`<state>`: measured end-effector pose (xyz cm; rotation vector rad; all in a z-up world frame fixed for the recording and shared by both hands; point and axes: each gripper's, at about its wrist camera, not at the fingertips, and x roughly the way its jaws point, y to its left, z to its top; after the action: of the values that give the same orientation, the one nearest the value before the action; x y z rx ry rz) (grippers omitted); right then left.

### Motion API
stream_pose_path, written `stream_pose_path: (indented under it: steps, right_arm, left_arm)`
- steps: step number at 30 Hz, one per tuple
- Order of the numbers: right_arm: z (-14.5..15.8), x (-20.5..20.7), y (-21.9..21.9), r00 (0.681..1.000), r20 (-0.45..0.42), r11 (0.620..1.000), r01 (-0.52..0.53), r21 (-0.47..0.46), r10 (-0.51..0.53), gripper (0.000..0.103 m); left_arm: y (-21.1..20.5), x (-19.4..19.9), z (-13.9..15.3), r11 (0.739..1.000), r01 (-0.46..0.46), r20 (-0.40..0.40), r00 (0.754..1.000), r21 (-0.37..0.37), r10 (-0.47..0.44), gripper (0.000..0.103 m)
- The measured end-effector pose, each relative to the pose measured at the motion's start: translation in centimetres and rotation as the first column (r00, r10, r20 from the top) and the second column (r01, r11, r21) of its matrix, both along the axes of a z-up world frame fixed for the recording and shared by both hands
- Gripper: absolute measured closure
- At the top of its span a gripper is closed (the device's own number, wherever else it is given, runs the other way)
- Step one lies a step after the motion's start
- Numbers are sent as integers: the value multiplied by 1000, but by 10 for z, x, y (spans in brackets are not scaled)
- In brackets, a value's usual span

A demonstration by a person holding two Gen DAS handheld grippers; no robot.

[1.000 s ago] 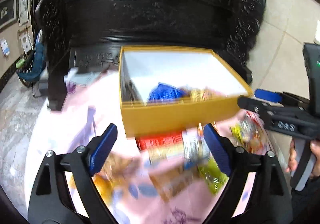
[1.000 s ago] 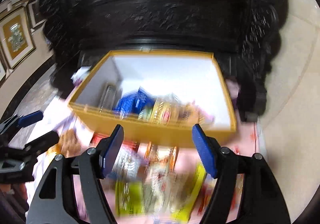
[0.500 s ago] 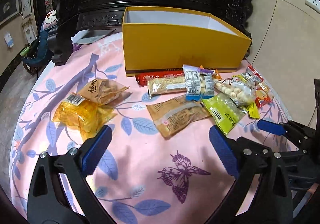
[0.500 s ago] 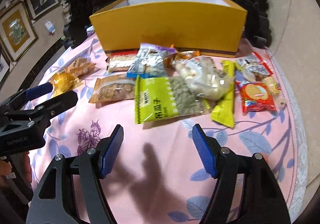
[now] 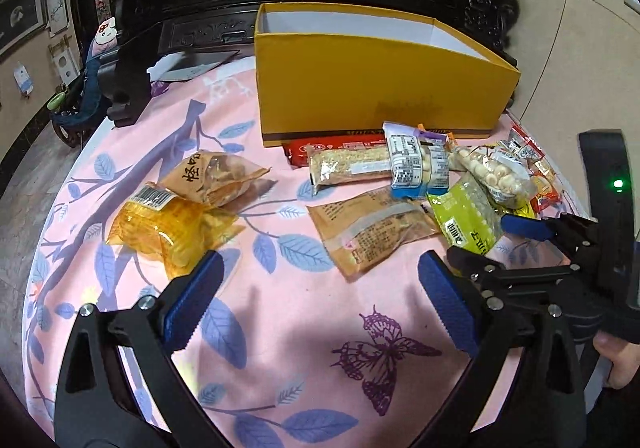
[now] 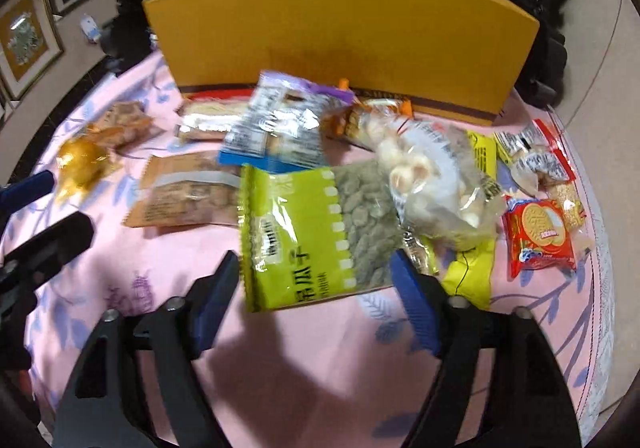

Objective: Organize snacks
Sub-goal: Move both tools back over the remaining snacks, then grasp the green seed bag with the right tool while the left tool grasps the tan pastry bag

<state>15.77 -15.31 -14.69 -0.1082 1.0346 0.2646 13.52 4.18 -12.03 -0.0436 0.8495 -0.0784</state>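
Our right gripper (image 6: 314,302) just spread wide around the green pack (image 6: 316,236); we'd pinch its near edge, left gripper (image 5: 320,302) open, empty.

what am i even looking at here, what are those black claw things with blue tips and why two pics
There is no robot. A person holds a hand-held gripper in each hand, and a fisheye camera on each looks forward along its two blue-padded fingers, which is why there are two pictures.

One view is from the left hand-held gripper, the other from the right hand-held gripper. Both are open and hold nothing; the right one's jaws have just been opening, either side of the near edge of a lime-green plastic seed packet.

Wrapped snacks lie on a pink leaf-patterned tablecloth, in front of an open yellow cardboard box.
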Motion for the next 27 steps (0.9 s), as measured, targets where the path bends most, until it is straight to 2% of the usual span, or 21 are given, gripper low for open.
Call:
stream_pose_path:
  steps: [2, 6, 7, 9, 11, 13, 17, 22, 24, 27]
  right_arm:
    - [-10, 7, 1, 999, -18, 997, 27, -67, -28, 1]
    - [-14, 16, -8, 999, -21, 999, 43, -17, -43, 1]
    - [-13, 16, -11, 999, -16, 999, 46, -11, -46, 5]
    - [-8, 12, -17, 998, 14, 998, 63, -5, -63, 31]
    - [-2, 10, -29, 995, 24, 995, 95, 0, -95, 73]
    - [-2, 11, -43, 993, 21, 993, 113, 29, -114, 87]
    - [-2, 11, -58, 993, 6, 991, 117, 72, -117, 90]
    - [-3, 12, -64, 994, 0, 988, 109, 110, -109, 90]
    - [0, 9, -66, 994, 1, 987, 106, 121, -107, 90]
    - [5, 6, -67, 995, 7, 985, 96, 146, -98, 90]
  left_arm:
    - [-1, 2, -1, 1000, 3, 0, 1000, 1, -3, 4]
    - [-2, 7, -4, 1000, 9, -7, 1000, -8, -9, 4]
    - [-3, 8, -5, 1000, 13, -8, 1000, -5, -13, 4]
    - [-6, 12, -6, 1000, 27, -7, 1000, 0, -27, 4]
    - [-10, 17, -7, 999, 50, -4, 999, 3, -50, 4]
    - [-18, 22, -8, 997, 80, -1, 997, 12, -80, 4]
    - [-41, 38, -19, 983, 156, -17, 988, 94, -155, 4]
    - [-63, 53, -44, 948, 246, -77, 969, 202, -235, 4]
    - [-61, 58, -49, 950, 246, -67, 969, 191, -237, 2]
    - [-55, 67, -52, 965, 235, -80, 971, 117, -227, 6]
